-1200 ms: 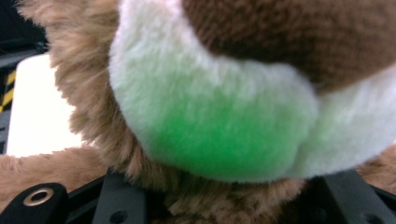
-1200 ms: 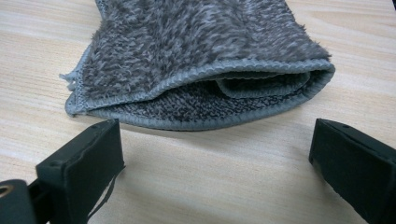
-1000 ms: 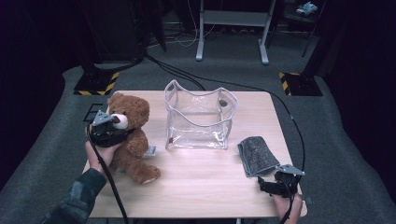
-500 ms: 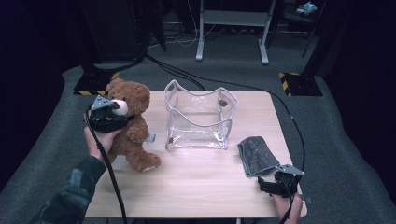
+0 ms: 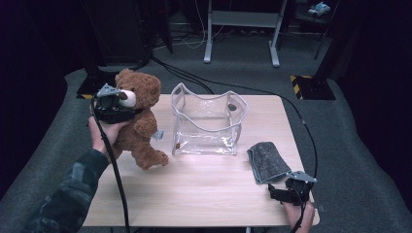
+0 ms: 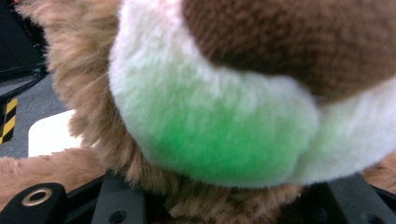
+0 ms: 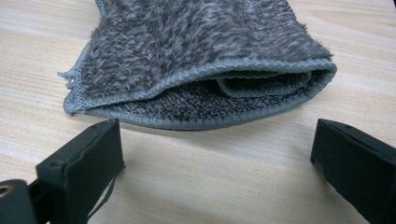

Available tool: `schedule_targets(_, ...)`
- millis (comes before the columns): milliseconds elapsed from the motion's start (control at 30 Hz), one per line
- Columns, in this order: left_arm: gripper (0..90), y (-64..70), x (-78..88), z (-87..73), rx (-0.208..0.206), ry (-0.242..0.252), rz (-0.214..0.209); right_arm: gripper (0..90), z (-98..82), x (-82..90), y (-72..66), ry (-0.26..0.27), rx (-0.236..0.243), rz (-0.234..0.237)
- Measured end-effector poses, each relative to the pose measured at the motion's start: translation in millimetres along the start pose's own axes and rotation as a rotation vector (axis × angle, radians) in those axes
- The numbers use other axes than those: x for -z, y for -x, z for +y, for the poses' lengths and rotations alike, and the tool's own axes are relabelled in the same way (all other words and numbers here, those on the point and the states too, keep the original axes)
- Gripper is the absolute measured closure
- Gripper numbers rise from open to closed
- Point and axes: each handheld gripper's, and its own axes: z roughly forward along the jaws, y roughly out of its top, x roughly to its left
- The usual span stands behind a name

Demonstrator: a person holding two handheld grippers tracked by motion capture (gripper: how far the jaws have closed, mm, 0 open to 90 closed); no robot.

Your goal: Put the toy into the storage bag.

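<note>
A brown teddy bear (image 5: 141, 131) with a white muzzle hangs upright over the table's left side. My left gripper (image 5: 116, 104) is shut on it just under the head. In the left gripper view the muzzle (image 6: 210, 130) looms close, with fur pressed between the jaws at the bottom. A clear plastic bag (image 5: 206, 121) stands open at the middle of the table, right of the bear. A folded grey cloth (image 5: 268, 161) lies at the right. My right gripper (image 5: 279, 191) rests open just short of the cloth (image 7: 196, 56), its jaws wide apart and nothing between them.
The wooden table (image 5: 194, 194) has bare room in front of the bag. Black cables trail from both grippers, one across the far right corner. Grey carpet, a metal stand and yellow-black striped feet lie beyond the table.
My left gripper has risen with the teddy bear and carried it a little toward the far side. The right gripper and the cloth have stayed put.
</note>
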Motion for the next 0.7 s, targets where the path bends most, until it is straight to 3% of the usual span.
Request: schedule_targets(700, 50.3, 17.5, 4.2, 67.9, -0.067, 0.024, -0.017, 1.8, 0.1, -0.2, -0.4, -0.001, 0.000, -0.002)
